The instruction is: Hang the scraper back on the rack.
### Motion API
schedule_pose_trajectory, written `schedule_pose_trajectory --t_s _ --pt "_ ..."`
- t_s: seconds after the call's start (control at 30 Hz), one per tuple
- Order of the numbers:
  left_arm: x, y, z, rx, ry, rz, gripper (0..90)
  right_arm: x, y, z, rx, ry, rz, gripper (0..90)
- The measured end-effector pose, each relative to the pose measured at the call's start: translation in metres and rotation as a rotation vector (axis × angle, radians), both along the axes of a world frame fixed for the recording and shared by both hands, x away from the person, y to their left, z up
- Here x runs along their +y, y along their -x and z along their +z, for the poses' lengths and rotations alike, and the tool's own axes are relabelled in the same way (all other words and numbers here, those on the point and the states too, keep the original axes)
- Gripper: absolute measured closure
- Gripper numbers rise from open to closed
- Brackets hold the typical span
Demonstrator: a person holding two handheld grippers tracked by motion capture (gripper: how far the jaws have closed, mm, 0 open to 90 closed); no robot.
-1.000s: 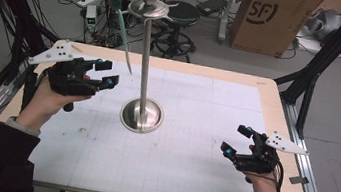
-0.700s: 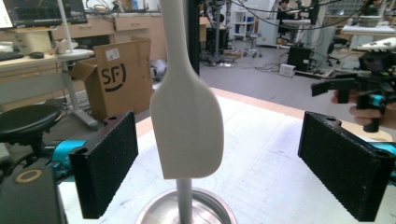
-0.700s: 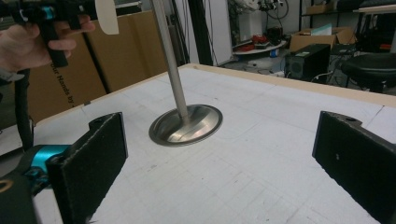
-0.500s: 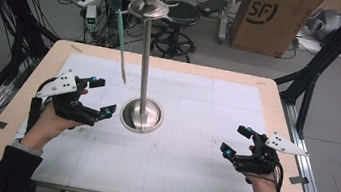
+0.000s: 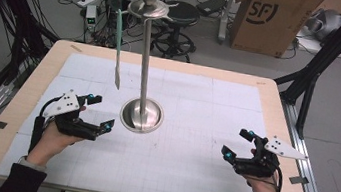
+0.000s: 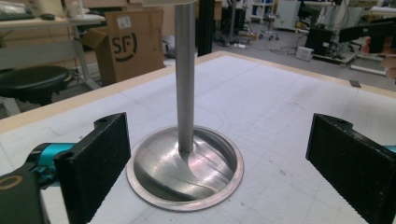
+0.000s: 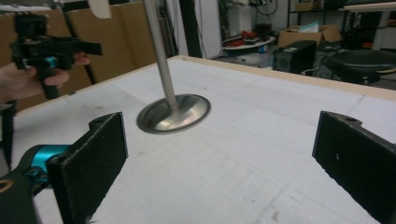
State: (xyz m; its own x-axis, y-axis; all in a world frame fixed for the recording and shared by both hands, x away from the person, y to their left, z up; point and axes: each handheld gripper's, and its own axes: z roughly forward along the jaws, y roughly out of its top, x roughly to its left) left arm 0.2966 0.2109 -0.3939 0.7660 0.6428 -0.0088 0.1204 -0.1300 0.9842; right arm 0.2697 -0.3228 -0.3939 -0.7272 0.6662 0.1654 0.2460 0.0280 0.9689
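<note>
A metal stand rises from a round base [image 5: 141, 116] near the table's middle, with a thin pole [image 5: 146, 57] and a disc top [image 5: 146, 8]. A slim pale utensil [image 5: 118, 53] hangs from the disc, its tip above the mat. My left gripper [image 5: 102, 111] is low over the mat just left of the base. Its jaws have just been opening and now stand open with nothing between them. In the left gripper view the base [image 6: 187, 163] lies straight ahead. My right gripper [image 5: 236, 142] rests open and holds nothing at the right front.
A white gridded mat [image 5: 197, 105] covers the wooden table [image 5: 278, 106]. Behind the table stand a cardboard box [image 5: 265, 18], a black stool [image 5: 182, 14] and cables. The right gripper view shows the left hand and its gripper [image 7: 44, 46] far off.
The left hand has sunk from beside the hanging utensil's lower end to just above the mat, nearer me. The utensil now hangs straight and free. The right hand has stayed put.
</note>
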Motion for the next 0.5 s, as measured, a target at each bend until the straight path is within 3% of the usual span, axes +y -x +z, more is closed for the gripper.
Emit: schedule_pose_trajectory --t_s 0.07,0.17,0.5 --pt "0.003 0.000 -0.004 0.012 -0.033 0.026 7.0 -0.003 -0.001 -0.005 0.005 0.001 -0.012 2.1" --pt "0.011 0.000 -0.011 0.028 -0.011 0.042 7.0 -0.007 -0.001 -0.008 0.012 -0.003 -0.023 2.1" --pt "0.020 0.001 -0.021 0.057 -0.016 0.072 7.0 -0.004 -0.003 -0.012 0.017 0.009 -0.017 2.1"
